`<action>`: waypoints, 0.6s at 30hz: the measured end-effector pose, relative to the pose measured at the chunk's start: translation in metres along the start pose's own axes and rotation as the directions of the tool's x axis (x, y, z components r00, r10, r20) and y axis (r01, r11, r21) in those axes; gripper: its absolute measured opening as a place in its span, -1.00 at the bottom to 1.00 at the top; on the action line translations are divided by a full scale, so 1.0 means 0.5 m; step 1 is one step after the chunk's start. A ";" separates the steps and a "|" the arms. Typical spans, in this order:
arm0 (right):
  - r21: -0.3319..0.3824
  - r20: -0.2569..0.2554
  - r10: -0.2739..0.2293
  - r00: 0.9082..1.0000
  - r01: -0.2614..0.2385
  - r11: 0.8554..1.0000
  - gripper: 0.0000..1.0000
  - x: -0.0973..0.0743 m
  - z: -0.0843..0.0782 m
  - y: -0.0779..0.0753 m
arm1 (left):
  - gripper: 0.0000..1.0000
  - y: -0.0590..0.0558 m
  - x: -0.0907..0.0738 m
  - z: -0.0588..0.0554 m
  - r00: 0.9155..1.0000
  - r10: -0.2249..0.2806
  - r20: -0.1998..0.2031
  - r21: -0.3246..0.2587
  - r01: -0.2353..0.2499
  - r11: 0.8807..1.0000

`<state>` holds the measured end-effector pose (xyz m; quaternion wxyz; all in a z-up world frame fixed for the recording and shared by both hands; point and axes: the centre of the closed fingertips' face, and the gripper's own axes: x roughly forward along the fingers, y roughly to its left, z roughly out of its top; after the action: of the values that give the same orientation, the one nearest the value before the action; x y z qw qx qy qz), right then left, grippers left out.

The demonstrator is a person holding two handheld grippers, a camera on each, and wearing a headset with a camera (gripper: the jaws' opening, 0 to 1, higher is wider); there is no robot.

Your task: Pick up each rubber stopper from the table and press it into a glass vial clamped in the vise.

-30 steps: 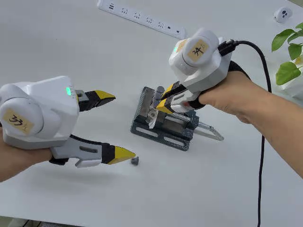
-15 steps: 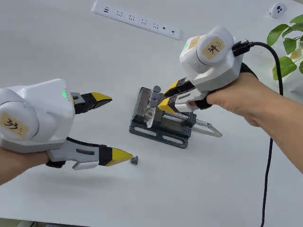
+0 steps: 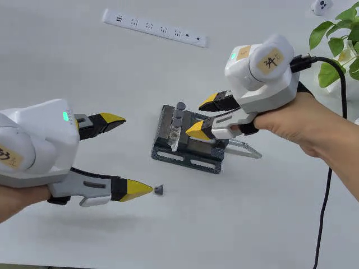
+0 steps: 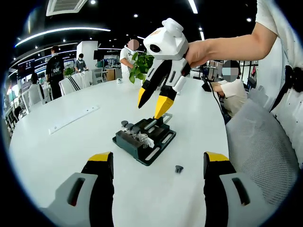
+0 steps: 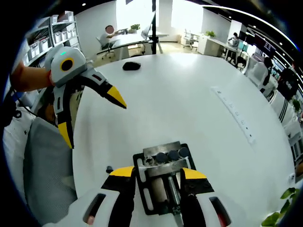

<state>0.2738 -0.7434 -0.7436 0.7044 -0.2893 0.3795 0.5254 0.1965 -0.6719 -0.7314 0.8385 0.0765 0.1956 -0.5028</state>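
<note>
On the white table (image 3: 84, 73), one small grey rubber stopper (image 3: 159, 190) lies loose, near the dark vise (image 3: 193, 152).
It is short and round, and it sits just beside the lower yellow tip of the left gripper (image 3: 134, 153), whose jaws are spread wide with nothing between them. Glass vials (image 3: 174, 136) stand in a row in the vise. Three wear dark stoppers (image 5: 171, 154), and one at the end looks uncapped. The right gripper (image 3: 196, 119) hangs just above the vise, jaws parted and holding nothing. A white power strip (image 3: 154, 28) lies far back, with a green plant (image 3: 336, 28) at the table's corner.
</note>
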 end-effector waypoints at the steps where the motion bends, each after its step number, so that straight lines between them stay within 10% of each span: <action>1: 0.000 0.006 -0.001 1.000 0.001 1.000 -0.31 -0.004 0.000 0.004 | 0.55 0.001 -0.001 0.000 1.000 0.002 -0.001 0.001 -0.002 1.000; 18: 0.002 0.196 0.002 0.981 -0.002 1.000 0.02 -0.044 0.002 0.030 | 0.71 -0.002 -0.025 0.007 1.000 0.006 -0.012 0.017 -0.006 1.000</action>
<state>0.2560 -0.7498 -0.7245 0.7381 -0.2350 0.3091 0.5518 0.1912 -0.6632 -0.7229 0.8381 0.0871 0.1962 -0.5015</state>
